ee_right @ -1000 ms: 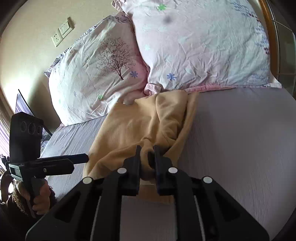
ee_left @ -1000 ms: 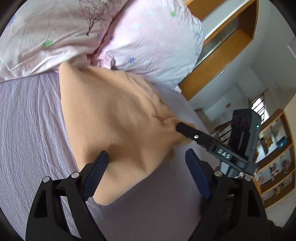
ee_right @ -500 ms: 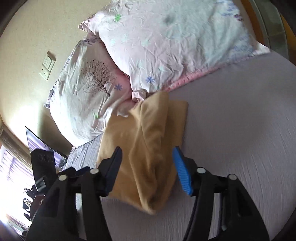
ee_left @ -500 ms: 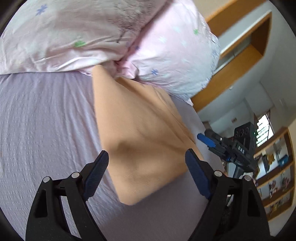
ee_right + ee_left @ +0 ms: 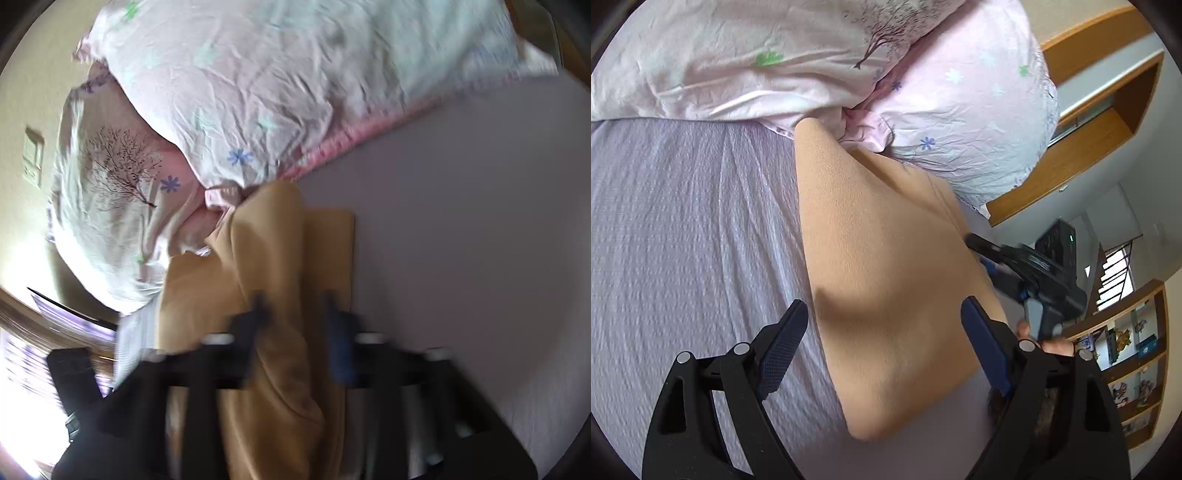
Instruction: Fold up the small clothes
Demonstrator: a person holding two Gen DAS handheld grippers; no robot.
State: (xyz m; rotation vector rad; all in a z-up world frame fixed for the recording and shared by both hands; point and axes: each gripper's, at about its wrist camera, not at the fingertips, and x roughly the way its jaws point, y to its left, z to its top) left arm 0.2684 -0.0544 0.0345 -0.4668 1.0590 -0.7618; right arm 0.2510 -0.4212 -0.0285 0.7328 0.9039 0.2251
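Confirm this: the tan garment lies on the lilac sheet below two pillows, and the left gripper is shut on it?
Not quite. In the left wrist view the left gripper is open, its jaws wide apart above the tan garment. The rest holds: lilac sheet, two pillows.

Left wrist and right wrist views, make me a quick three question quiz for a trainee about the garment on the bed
1. True or false: the left gripper is shut on the tan garment.
2. What does the garment's far end touch? A) pillows B) a shelf C) a box
3. Fill in: the garment lies on a pale purple ____.

Key: 1 false, its jaws stand wide open above the cloth. 2 A. 3 bedsheet.

The right gripper is blurred but its jaws stand apart over a raised fold.
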